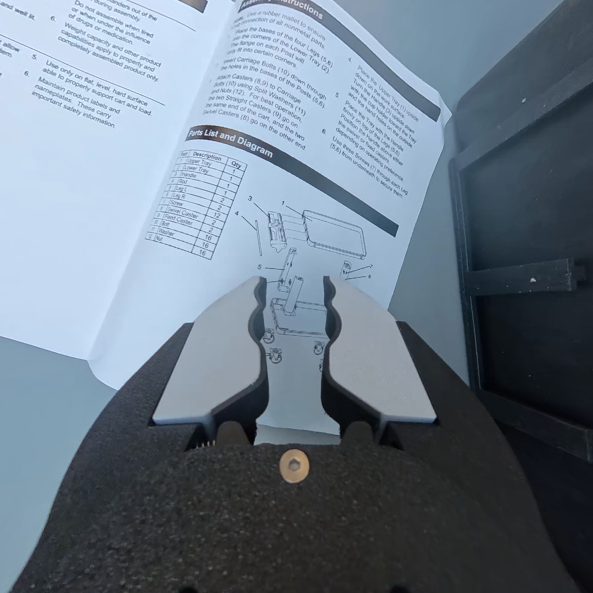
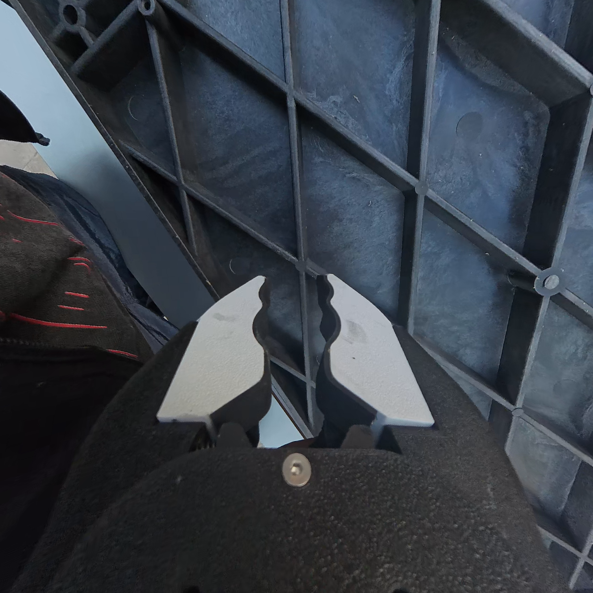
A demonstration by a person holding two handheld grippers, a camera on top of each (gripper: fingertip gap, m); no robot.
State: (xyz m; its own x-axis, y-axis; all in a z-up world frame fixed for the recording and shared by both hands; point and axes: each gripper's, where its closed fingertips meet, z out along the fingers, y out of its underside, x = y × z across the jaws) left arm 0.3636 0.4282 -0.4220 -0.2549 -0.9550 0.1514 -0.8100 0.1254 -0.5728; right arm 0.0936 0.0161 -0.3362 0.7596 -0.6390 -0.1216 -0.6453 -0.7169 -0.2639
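Note:
In the left wrist view an open white instruction booklet (image 1: 199,179) with printed text, a table and a line diagram lies on a grey-blue surface (image 1: 41,401). My left gripper (image 1: 294,280) is open and empty, its fingers hovering over the booklet's lower right page. In the right wrist view my right gripper (image 2: 291,279) is open and empty, close above the ribbed underside of a black plastic tray (image 2: 353,192). A thin rib of the tray runs in line with the gap between the jaws; I cannot tell if they touch it.
A black plastic part (image 1: 526,224) with raised ribs lies right of the booklet. In the right wrist view a person's dark clothing with red stitching (image 2: 48,288) is at the left, beside a strip of grey-blue surface (image 2: 106,179). One gripper's finger ends stand about 50 cm off the other's.

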